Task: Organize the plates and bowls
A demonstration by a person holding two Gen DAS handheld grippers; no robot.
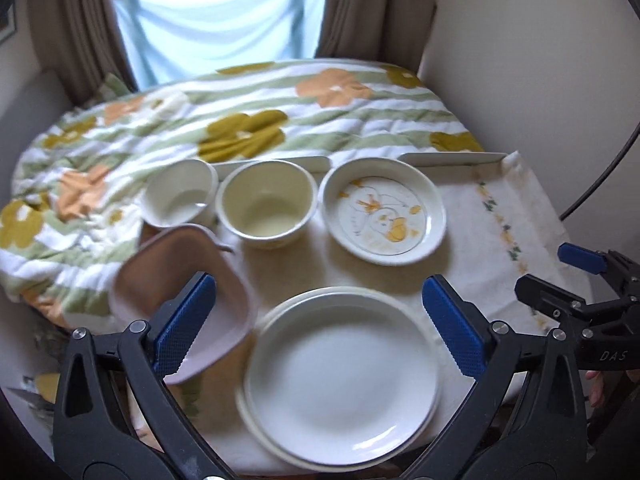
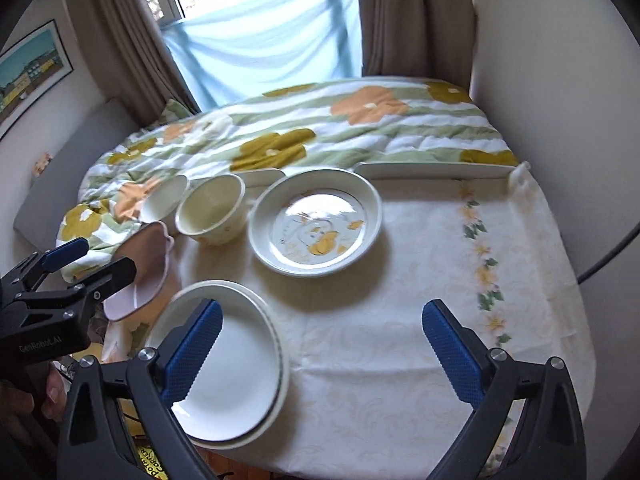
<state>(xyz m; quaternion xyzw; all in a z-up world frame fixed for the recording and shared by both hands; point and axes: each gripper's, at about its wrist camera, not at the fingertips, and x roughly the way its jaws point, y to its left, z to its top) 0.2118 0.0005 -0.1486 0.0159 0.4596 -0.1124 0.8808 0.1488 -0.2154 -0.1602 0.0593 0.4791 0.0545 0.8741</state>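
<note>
The white plate lies on a second cream plate at the near edge of the surface, which is covered with a pale flower-trimmed cloth. The left gripper hangs over this stack with its jaws wide apart and nothing between the pads. The right gripper is just to the right of the white plate, its jaws likewise spread wide and empty, with bare cloth below them.

Beyond the white plate stands a deep plate with a yellow cartoon print. Beyond and left of the white plate are a cream bowl and a smaller white bowl side by side. A pink square dish sits tilted just left of the white plate, at the surface's left edge.

The left wrist view shows the pink dish's brownish inside, and the right gripper at its right edge. The right wrist view sees that dish only edge-on, but adds a framed picture on the wall, far left of the white plate, and the left gripper in a person's hand. Both views show a flowered quilt beyond the bowls.
</note>
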